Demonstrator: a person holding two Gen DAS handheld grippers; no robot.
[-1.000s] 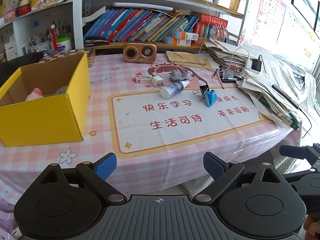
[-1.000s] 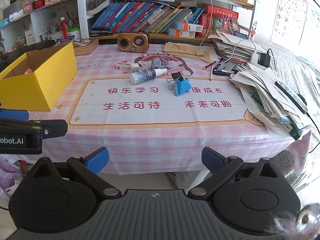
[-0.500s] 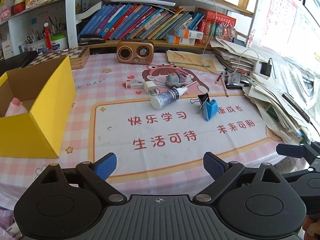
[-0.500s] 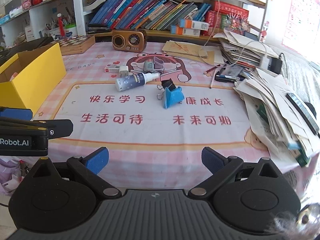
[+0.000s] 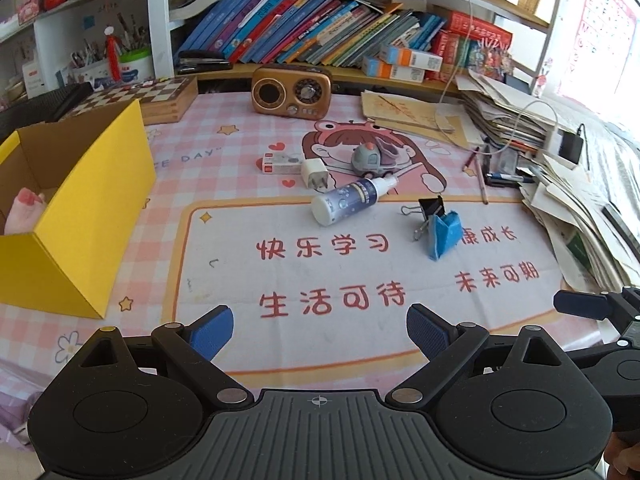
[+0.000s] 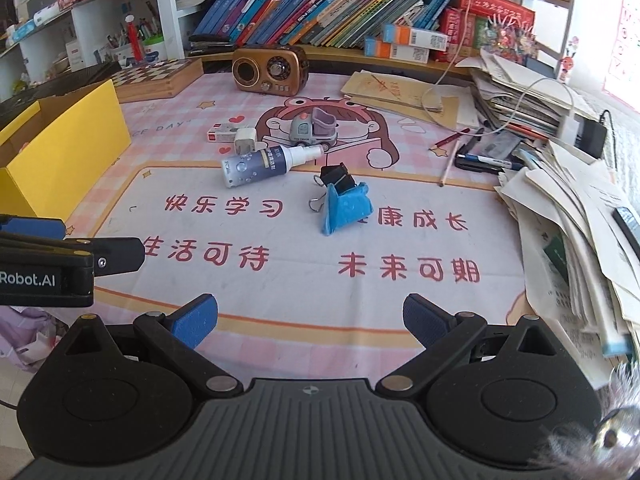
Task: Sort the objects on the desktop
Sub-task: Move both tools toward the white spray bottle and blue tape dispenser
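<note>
Small objects lie on the desk mat: a spray bottle, a black binder clip touching a blue wedge, a white charger plug, a grey toy truck and a small white box. A yellow cardboard box stands at the left with a pink item inside. My left gripper and right gripper are both open and empty, over the mat's near edge.
A brown radio and a chessboard box stand at the back. Messy paper stacks, pens and a cable fill the right side. Bookshelves rise behind the desk.
Both grippers have moved forward over the desk toward the objects, which now look larger and closer. Both stay open. Nothing on the desk has moved.
</note>
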